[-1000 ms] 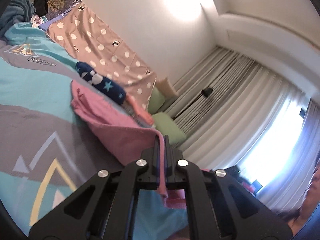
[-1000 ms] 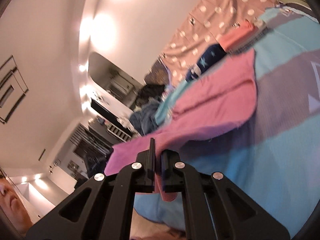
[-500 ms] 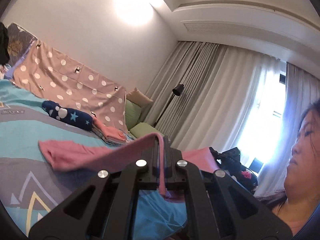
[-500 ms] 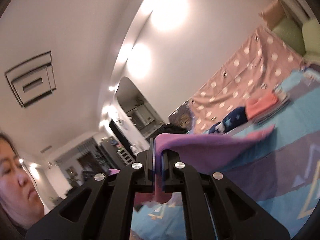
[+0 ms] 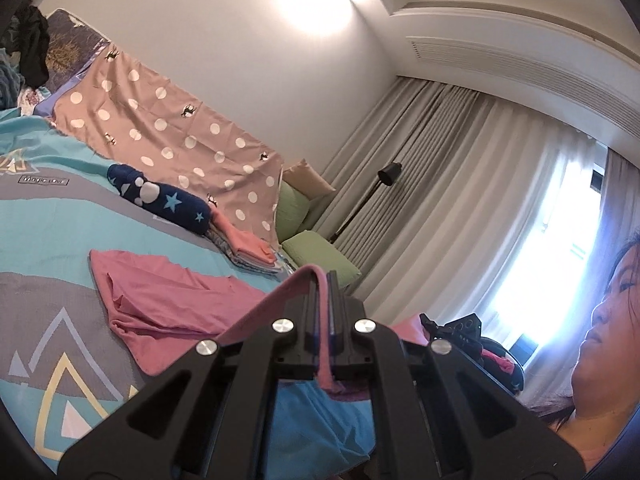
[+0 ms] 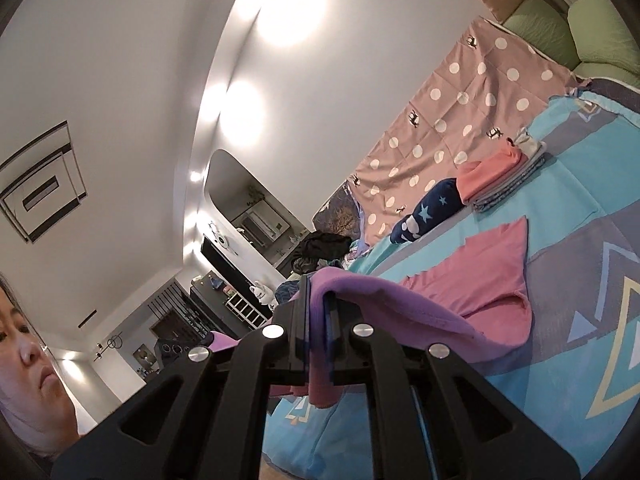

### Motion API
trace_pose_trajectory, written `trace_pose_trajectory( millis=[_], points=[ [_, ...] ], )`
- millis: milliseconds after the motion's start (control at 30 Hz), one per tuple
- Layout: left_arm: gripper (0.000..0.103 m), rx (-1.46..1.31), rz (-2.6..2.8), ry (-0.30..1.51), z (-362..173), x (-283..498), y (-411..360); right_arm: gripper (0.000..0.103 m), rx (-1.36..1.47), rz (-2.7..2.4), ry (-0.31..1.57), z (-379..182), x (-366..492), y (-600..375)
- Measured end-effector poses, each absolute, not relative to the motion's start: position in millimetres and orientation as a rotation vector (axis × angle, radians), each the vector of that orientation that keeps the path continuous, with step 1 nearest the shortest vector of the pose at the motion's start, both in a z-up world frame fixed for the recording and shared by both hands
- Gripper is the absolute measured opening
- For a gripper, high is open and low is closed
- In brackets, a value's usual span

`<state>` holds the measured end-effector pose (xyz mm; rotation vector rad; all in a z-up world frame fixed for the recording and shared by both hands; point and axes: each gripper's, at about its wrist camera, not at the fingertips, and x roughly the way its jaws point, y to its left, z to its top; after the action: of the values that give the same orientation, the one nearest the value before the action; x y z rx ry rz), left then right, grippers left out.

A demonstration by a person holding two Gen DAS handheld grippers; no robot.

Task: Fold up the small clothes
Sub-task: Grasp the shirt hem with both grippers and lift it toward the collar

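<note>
L gripper (image 5: 323, 280): clamped on near edge of pink garment (image 5: 160, 296), far half lying flat on bedspread (image 5: 48, 216), folded stack (image 5: 248, 250) beyond. R gripper (image 6: 318, 292): jaws easing apart, pink hem between them. Step, likely: mid-fold; next needs both held corners carried over onto far half, edges matched.

Pink garment (image 5: 168, 300) near edge hidden behind left gripper (image 5: 323, 276) body; bed (image 5: 48, 216) cut off at frame edge. Shelf items (image 6: 244, 304) too small to tell. Person's face cropped.
</note>
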<state>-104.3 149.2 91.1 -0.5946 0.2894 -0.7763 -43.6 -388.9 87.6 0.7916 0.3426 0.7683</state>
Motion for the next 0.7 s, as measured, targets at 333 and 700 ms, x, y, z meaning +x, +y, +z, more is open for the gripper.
trace_pose_trajectory(
  millis=[333,700],
  points=[
    [0.002,-0.662,-0.704,0.384,70.6,-40.5,149.7,0.007,0.818,0.732,0.415,73.1,15.3,-385.6],
    [0.002,-0.772,-0.618,0.422,57.9,44.7,153.4,0.007,0.809,0.603,0.539,64.1,116.6,-375.5]
  ],
)
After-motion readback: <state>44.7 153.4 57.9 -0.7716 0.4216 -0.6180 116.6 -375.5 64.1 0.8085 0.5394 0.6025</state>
